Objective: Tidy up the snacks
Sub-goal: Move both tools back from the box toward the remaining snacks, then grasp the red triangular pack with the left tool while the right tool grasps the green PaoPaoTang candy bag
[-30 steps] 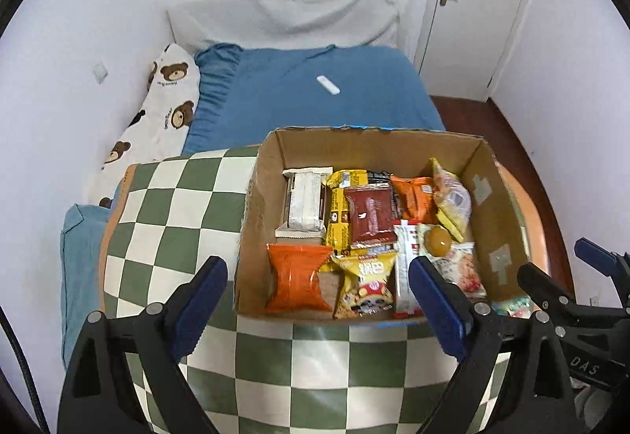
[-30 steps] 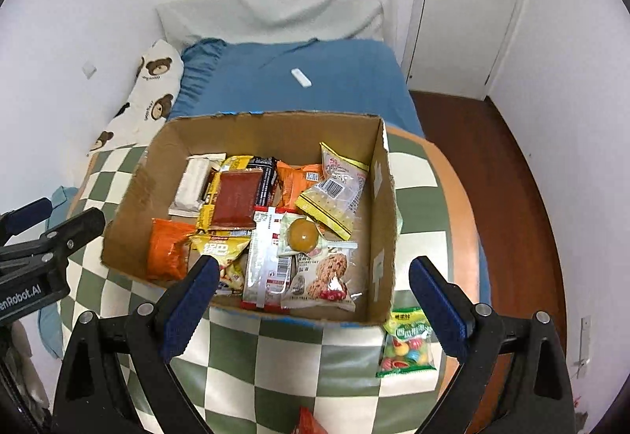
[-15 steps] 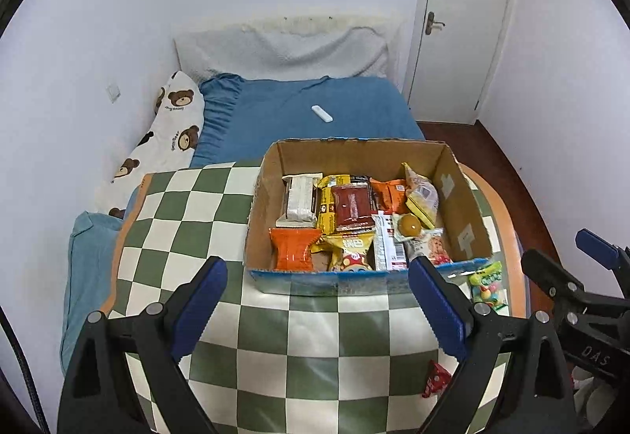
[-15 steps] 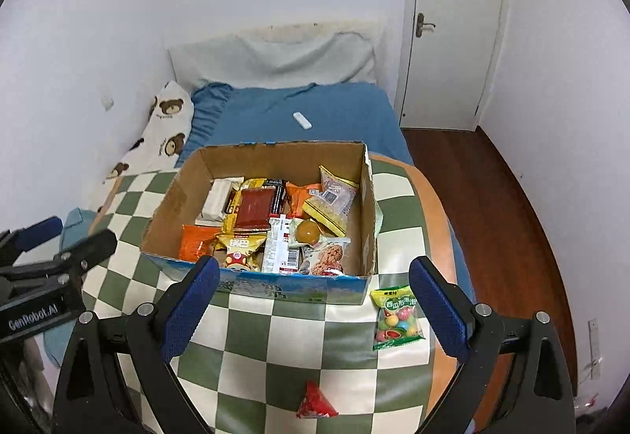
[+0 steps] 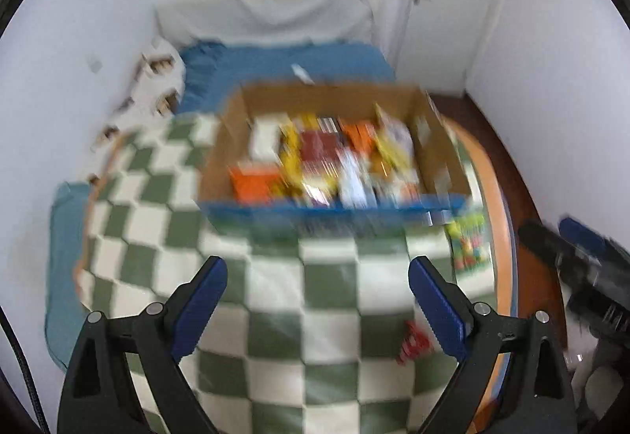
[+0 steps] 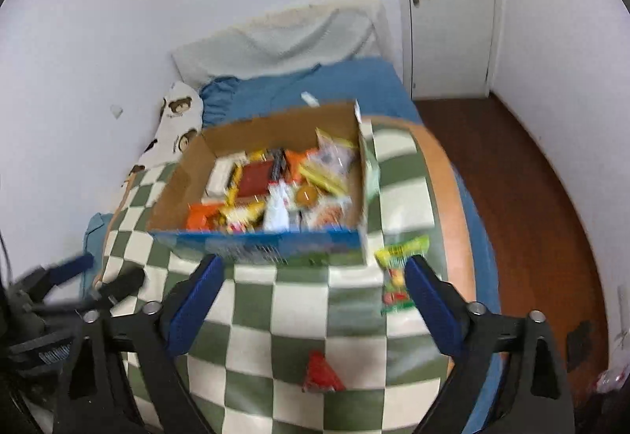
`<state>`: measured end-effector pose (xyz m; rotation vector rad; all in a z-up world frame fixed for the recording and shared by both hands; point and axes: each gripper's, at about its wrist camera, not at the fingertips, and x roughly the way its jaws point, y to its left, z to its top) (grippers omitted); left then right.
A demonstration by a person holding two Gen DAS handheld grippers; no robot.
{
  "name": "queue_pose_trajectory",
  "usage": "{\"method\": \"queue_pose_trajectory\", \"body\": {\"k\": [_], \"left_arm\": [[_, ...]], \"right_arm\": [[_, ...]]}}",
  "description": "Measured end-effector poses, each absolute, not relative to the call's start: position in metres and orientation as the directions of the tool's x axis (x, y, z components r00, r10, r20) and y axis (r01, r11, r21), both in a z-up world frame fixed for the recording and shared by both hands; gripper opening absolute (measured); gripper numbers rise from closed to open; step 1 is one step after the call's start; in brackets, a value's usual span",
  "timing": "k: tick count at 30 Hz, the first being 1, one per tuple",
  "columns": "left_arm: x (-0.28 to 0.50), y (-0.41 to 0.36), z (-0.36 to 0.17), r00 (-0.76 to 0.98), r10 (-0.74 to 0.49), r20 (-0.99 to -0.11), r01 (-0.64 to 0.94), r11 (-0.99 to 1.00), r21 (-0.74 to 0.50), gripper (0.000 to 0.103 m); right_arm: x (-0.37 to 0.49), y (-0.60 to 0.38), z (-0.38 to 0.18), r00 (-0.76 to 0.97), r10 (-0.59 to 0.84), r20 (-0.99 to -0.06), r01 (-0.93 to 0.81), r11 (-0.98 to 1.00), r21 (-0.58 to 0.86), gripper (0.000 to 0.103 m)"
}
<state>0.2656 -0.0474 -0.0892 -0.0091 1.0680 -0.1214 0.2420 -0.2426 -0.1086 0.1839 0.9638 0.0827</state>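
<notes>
Both wrist views are motion-blurred; the left one heavily.

Bed, blue cover, fills upper centre of the right wrist view, with a bear-print pillow at its left edge against the wall. White door at upper right, red-brown floor below it.

Table with a green-and-white checked cloth occupies the lower half of both views; orange rim exposed along the right side.

Cardboard box, open top, sits on the cloth at frame centre. Long axis runs left to right across the frame; its blue printed front wall faces the cameras. Inside: a jumble of snack packets, orange, yellow, dark red and white; no single label can be read.

Green candy bag lies flat on the cloth just beside the box's lower right corner, long axis running roughly top to bottom of the frame. Not in the box.

Red packet, small, triangular, lies on the cloth at lower centre, well apart from the box, point toward the top of the frame.

Left gripper: jaws spread wide, nothing between them, only cloth behind.

Right gripper: jaws closing, still apart, nothing between the pads.
</notes>
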Motion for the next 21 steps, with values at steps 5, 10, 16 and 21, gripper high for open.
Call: {"method": "queue_pose_trajectory", "body": {"k": [5, 10, 16, 21], "left_arm": [[0.260, -0.102, -0.172, 0.195, -0.197, -0.961, 0.214, 0.965, -0.155, 0.094], [0.252, -0.152, -0.250, -0.055, -0.233, -0.971, 0.238, 0.941, -0.239, 0.094], [0.266, -0.179, -0.291, -0.090, -0.190, -0.978, 0.215, 0.955, -0.205, 0.052], [0.277, -0.173, -0.282, -0.033, -0.154, -0.988, 0.193, 0.968, -0.157, 0.035]], "right_arm": [[0.237, -0.287, -0.157, 0.492, 0.178, -0.853, 0.069, 0.968, 0.241, 0.062], [0.244, -0.327, -0.193, 0.435, 0.192, -0.880, 0.130, 0.954, 0.272, 0.063], [0.272, -0.358, -0.228, 0.395, 0.197, -0.898, 0.167, 0.945, 0.281, 0.077], [0.313, -0.347, -0.254, 0.339, 0.174, -0.925, 0.111, 0.969, 0.222, 0.080]]}}
